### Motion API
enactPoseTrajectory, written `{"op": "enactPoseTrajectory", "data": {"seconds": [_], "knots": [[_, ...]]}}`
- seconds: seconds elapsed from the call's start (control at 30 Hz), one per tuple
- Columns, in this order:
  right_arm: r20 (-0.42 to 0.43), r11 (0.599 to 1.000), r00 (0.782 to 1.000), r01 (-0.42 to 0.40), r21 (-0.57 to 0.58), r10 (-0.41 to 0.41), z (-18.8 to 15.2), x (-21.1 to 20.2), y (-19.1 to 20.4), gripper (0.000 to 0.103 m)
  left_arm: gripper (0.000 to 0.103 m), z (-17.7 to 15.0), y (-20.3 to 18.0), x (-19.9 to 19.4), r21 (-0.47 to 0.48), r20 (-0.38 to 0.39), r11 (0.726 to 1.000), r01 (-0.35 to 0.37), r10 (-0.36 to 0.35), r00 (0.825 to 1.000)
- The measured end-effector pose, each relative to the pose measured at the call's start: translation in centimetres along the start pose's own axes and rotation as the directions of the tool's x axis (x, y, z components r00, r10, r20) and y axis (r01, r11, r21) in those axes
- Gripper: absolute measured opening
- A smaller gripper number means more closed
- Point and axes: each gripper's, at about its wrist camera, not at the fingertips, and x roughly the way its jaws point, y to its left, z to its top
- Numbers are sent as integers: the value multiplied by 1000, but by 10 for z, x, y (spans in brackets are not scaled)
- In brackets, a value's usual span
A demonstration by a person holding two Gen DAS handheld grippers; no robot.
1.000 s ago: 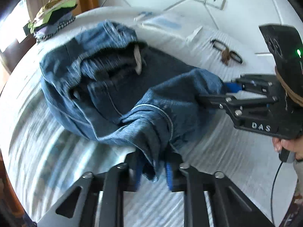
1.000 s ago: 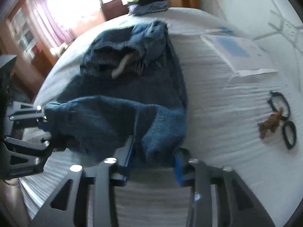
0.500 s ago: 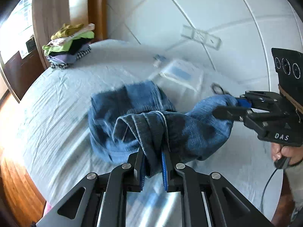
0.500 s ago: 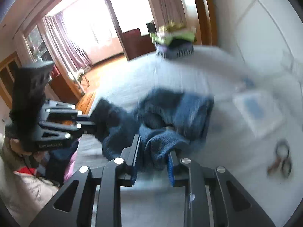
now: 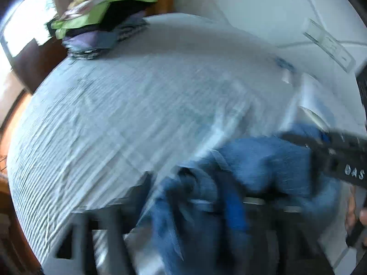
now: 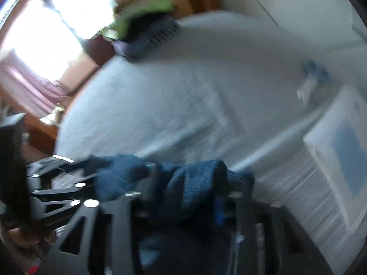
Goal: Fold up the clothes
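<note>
Denim: blue jeans (image 5: 263,171) bunched and lifted off the bed, strung between both grippers; heavy motion blur in both views
Left gripper (image 5: 206,206): fingers clamped on a fold of the jeans; cloth spills down over and between the fingers toward the near edge of the bed; exact pinch line blurred
Right gripper (image 6: 195,197): closed on another bunch of the jeans (image 6: 195,183); blue pad visible just beside the cloth; denim humps up over the fingertips
Why two grips: my read, holding the garment at two apart points keeps a span taut between the jaws so it can be swung and laid flat or doubled over; one grip would leave it hanging in a lump
Jeans vs jaws: cloth sits inside both jaws and bridges them; in the left view the right gripper (image 5: 332,151) bites the far right end of the span; in the right view the left gripper (image 6: 68,183) holds the left end
Stage: mid-carry; could be shaking out for a fold or moving a part-folded bundle; cannot tell which
Bed (image 5: 126,114): pale striped sheet, middle bare; flat plastic packet (image 6: 339,151) near the right edge
Far corner: stack of folded clothes (image 5: 103,18) at the far left corner of the bed, well apart from the jeans
</note>
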Motion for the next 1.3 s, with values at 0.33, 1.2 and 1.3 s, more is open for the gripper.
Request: {"op": "enactPoseTrajectory", "data": {"seconds": [0.33,1.2,1.3], "knots": [[226,999,974,6,44,-16,-35,-134,-6,98,88,-23,12,-88,7,104,997,82,-82,991],[111,994,989,105,-40,-100,-62,-101,53,29,48,-22,-7,-88,141,53,969,203,-212,976],[123,993,986,115,-27,-111,-45,-98,54,29,48,7,-20,-78,184,60,964,194,-208,976]]}}
